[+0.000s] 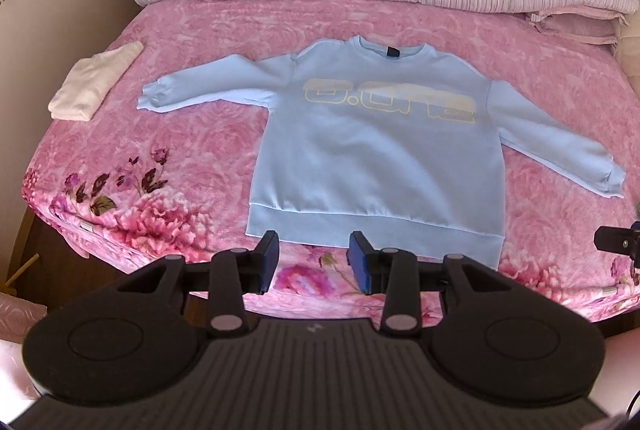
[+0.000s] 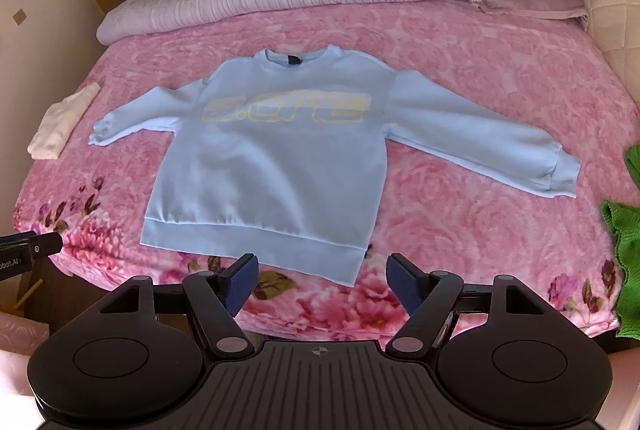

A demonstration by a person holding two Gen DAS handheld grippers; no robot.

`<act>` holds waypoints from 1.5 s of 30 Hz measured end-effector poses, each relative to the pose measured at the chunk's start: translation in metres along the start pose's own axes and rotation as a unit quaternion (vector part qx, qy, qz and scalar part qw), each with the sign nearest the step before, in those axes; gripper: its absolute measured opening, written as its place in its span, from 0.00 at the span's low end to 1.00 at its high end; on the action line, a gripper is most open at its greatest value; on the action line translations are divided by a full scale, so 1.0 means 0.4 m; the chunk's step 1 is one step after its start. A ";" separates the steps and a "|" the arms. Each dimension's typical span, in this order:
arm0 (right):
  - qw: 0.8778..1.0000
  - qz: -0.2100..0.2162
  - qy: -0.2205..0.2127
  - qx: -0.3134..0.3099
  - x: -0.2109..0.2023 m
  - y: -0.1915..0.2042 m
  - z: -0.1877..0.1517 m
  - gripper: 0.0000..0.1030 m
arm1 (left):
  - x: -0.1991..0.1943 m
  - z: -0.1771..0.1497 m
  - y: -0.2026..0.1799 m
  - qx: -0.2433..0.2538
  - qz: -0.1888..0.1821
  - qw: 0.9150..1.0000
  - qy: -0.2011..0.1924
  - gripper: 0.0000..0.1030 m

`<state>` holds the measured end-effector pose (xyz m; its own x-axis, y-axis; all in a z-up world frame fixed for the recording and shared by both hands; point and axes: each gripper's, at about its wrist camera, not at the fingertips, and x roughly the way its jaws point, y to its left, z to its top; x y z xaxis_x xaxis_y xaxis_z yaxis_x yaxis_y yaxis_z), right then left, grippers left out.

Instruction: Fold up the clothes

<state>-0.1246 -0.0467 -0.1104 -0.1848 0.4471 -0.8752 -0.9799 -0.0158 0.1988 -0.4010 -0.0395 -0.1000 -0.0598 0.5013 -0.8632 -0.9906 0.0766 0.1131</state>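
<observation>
Sweatshirt (image 1: 372,154) flat, face up on bed (image 1: 200,134), sleeves spread. Soft, light, floppy — best pinched at hem corners or shoulders. Left gripper (image 1: 314,262) and right gripper (image 2: 320,282) open, empty — above near hem.

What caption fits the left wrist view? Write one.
Open left gripper above spread light-blue sweatshirt on pink floral blanket.

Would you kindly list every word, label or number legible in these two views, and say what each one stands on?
"obot.AI": partly cut off, on the black body of the left gripper at the right wrist view's edge.
Yellow-outlined print on the chest of the light blue sweatshirt: blurred; roughly "o.ore", not surely readable.
Dark neck tag of the sweatshirt: too small to read.
Small emblem on the right gripper's ribbed black housing: a mark, no text.
</observation>
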 end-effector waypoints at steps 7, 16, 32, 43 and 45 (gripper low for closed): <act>1.000 -0.005 0.014 0.024 0.054 -0.035 0.014 0.72 | 0.079 0.030 0.044 -0.015 -0.016 1.000 0.020 0.34; 0.996 -0.033 0.012 0.085 0.143 -0.111 0.079 0.72 | 0.260 0.092 0.228 -0.071 -0.047 0.995 0.054 0.34; 0.986 -0.057 0.044 0.149 0.542 0.051 0.263 0.72 | 0.763 0.328 0.683 -0.223 -0.061 0.971 0.063 0.34; 0.985 -0.088 0.069 0.129 0.793 0.115 0.321 0.72 | 1.108 0.377 1.032 -0.420 -0.018 0.907 -0.007 0.34; 0.984 -0.099 0.075 0.129 0.819 0.107 0.314 0.72 | 1.154 0.372 1.073 -0.465 -0.025 0.885 -0.016 0.34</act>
<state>-0.2177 0.2113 -0.3334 -0.0202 0.2820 -0.9592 -0.9498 0.2943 0.1065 -0.8353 0.3529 -0.3769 -0.0248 0.5417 -0.8402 -0.6656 -0.6360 -0.3905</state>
